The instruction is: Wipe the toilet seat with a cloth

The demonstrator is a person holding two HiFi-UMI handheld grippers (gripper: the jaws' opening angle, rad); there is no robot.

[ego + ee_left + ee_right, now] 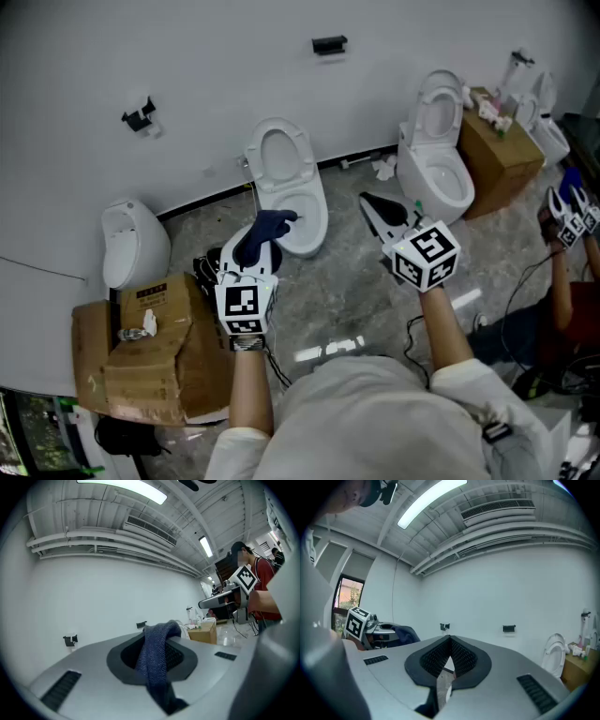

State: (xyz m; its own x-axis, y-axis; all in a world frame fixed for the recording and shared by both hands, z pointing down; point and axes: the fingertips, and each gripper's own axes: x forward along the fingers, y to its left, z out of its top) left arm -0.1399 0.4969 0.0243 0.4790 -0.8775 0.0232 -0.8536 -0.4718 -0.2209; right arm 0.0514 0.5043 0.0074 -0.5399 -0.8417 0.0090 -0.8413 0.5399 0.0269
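White wall at far side, dark skirting line at foot. Black bracket on it, second bracket further left. Grey marbled floor, glossy, light reflections. Stacked cardboard boxes near left; cardboard box far right. Ceiling strip light, air vent, pipes. Window on left wall.

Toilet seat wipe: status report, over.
Left gripper shut on blue cloth, level. Right gripper shut, empty. Cloth not yet on toilet seat. Cardboard box off to the left, not blocking.
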